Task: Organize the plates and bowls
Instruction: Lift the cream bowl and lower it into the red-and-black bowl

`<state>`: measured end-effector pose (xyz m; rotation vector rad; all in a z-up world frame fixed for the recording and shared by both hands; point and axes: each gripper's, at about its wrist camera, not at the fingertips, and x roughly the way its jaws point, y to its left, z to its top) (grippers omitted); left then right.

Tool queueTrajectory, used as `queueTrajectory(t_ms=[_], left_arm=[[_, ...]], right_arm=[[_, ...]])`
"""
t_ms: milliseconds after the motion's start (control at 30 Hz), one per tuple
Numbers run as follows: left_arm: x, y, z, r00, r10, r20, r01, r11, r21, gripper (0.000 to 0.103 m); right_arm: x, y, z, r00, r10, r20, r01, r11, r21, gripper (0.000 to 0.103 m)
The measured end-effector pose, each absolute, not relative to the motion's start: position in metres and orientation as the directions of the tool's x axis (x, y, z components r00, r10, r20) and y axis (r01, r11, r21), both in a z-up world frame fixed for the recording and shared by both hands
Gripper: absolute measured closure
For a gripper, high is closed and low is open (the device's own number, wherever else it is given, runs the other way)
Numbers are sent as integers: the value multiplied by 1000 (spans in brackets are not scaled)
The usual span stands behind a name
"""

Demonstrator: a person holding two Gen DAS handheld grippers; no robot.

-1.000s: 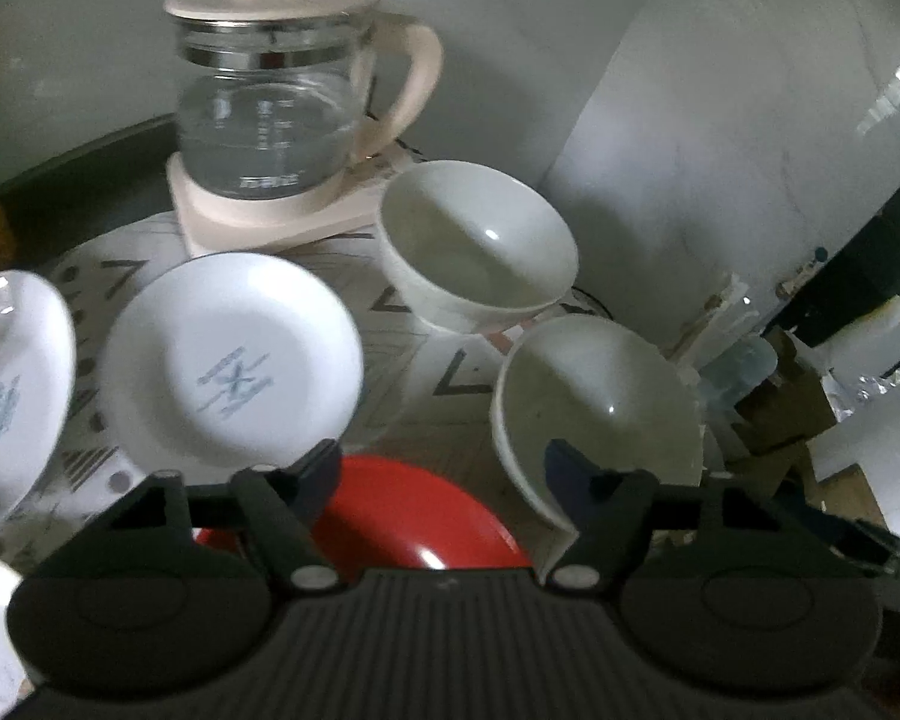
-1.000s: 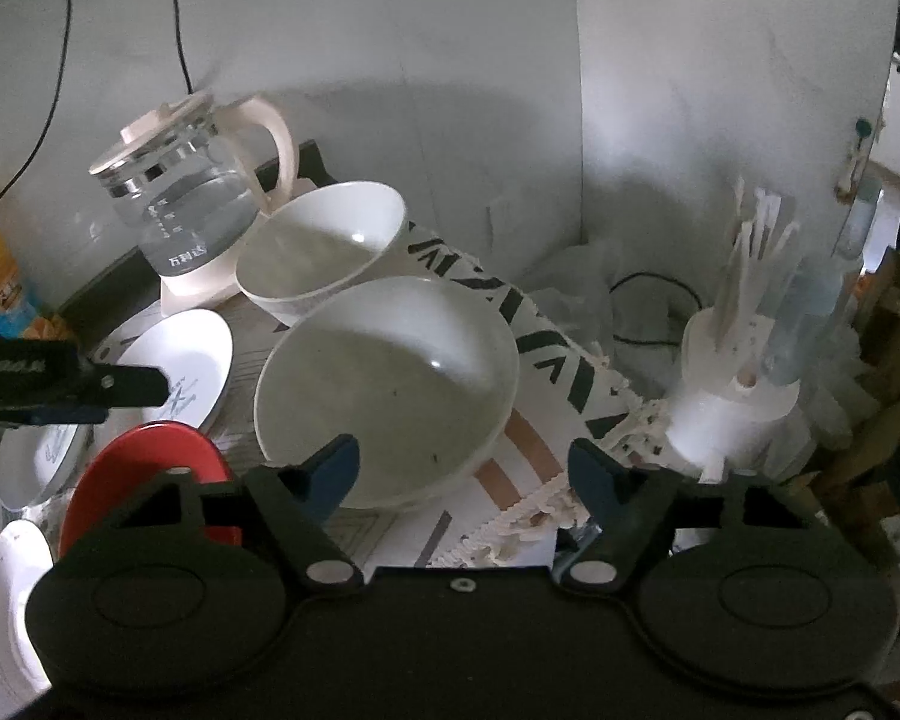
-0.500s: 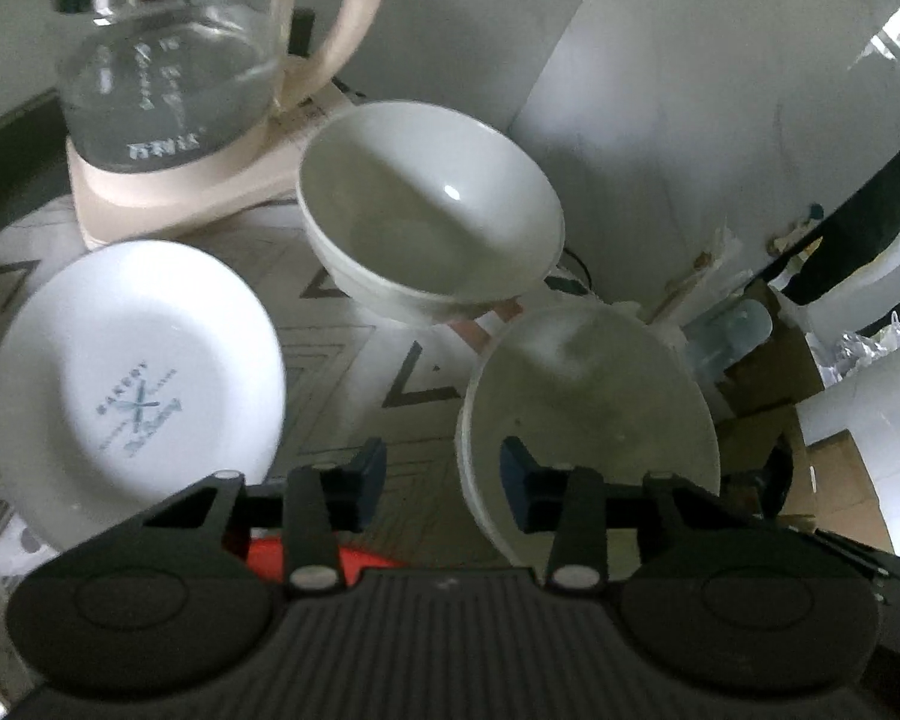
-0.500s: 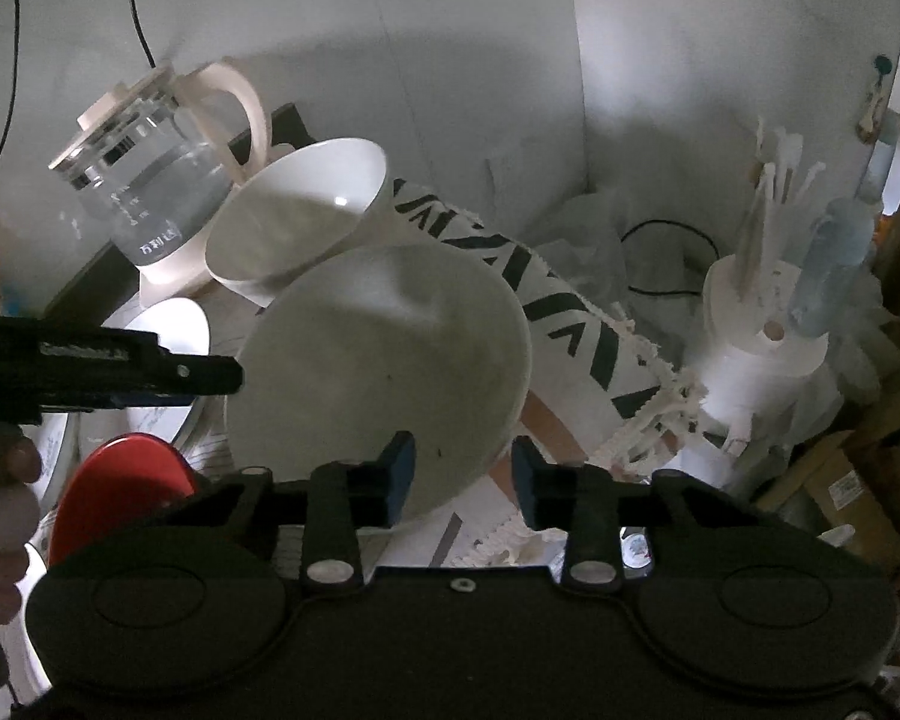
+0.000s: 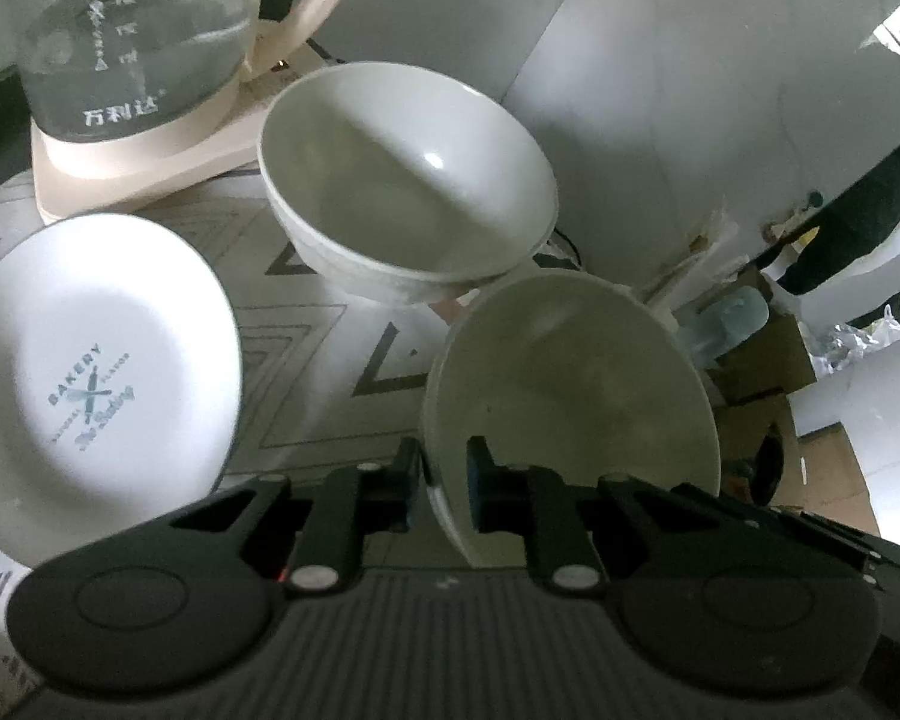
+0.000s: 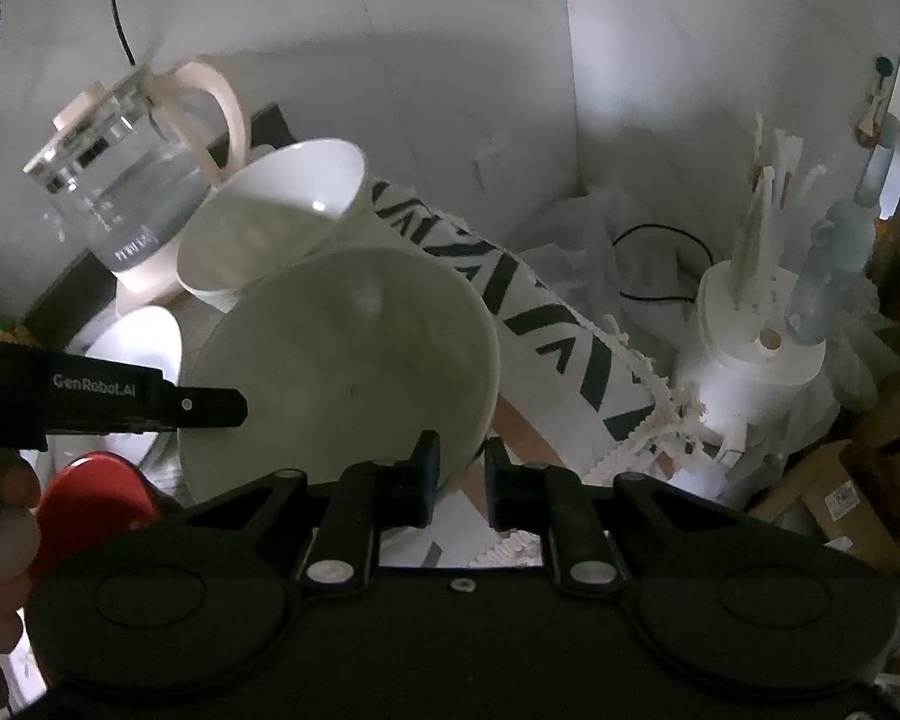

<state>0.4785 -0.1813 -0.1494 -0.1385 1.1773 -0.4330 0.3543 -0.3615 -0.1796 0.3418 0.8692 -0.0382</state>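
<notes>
A: What do your containers hold?

B: On your left the clear glass kettle with the cream handle point(image 5: 144, 42) has water in it. The small white plate point(image 5: 99, 384) carries only print. The deep white bowl point(image 5: 408, 180) beside the kettle and the wide off-white bowl point(image 5: 570, 396) in front of it hold nothing.

A: And your grippers?

B: Your left gripper point(image 5: 443, 483) is nearly closed, pinching the wide bowl's near rim. Your right gripper point(image 6: 456, 474) has narrowed around the opposite rim, one finger inside and one outside; contact I can't tell.

A: What differs between views?

B: Only the right view shows the red plate point(image 6: 99, 495) and the white holder of utensils point(image 6: 762, 360).

A: Any writing?

B: "BAKERY" on the plate, "万利达" on the kettle, "GenRobot.AI" on the left gripper.
</notes>
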Motion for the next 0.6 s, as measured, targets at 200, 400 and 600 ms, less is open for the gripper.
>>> queueTrajectory(t_ms=[200,400,600], left_arm=[[465,-174,-129,359,-404,-842,252,910,-329,89],[450,-158,-103,428,-406,-808,229,913,-337,95],[430,-141,-84,481,-398,-781,204,917,-342,95]], right_arm=[[342,-361,-161,694,110,-712,152,944,294,88],[333,-357,-139,740,135,-659,97,948,303,88],[324,-346,-122,769,156,-620,52,951,304,88]])
